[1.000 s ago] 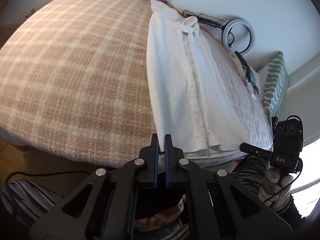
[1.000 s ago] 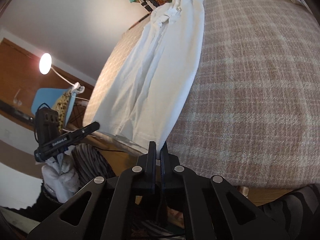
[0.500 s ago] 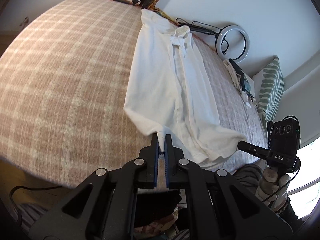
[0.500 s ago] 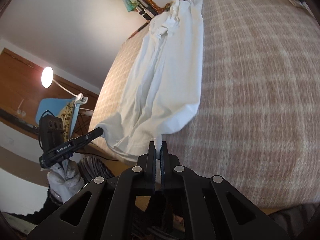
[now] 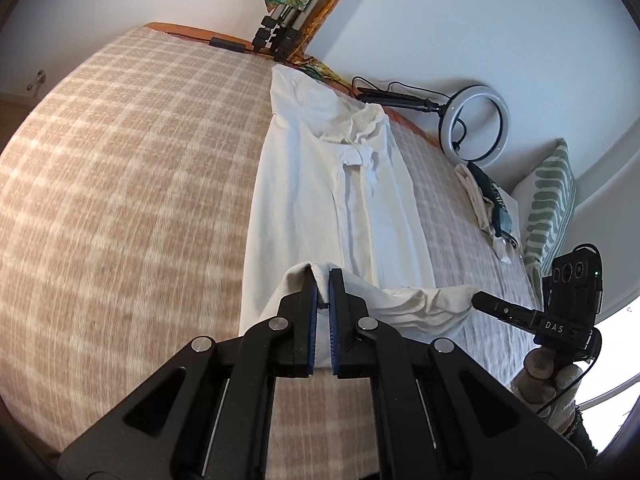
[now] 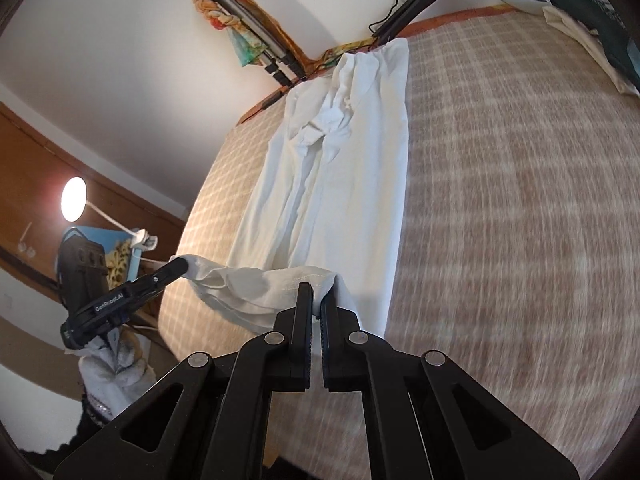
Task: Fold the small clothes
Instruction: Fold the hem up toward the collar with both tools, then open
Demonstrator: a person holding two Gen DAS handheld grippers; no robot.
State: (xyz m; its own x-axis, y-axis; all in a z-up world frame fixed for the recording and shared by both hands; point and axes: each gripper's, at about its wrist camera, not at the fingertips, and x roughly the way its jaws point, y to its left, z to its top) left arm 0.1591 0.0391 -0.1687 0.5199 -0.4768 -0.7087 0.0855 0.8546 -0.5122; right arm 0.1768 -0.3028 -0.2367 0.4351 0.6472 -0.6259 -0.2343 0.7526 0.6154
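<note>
A long white garment (image 5: 316,200) lies lengthwise on the checked bedspread (image 5: 120,200), its collar end far from me. My left gripper (image 5: 323,280) is shut on one corner of its near hem. My right gripper (image 6: 317,294) is shut on the other hem corner of the garment (image 6: 340,184). Both hold the hem lifted above the bed, and it sags between them over the garment's lower part. The right gripper also shows in the left wrist view (image 5: 478,300), and the left gripper in the right wrist view (image 6: 180,268).
A ring light (image 5: 476,124) on a stand leans at the wall. A green patterned pillow (image 5: 550,204) and a small heap of clothes (image 5: 486,204) lie at the bed's right side. A tripod with a scarf (image 6: 248,40) stands at the far corner. A lamp (image 6: 74,200) glows left.
Both grippers have lifted the hem from the bed's near edge and carried it forward over the garment toward the collar end. Both stay shut on the corners.
</note>
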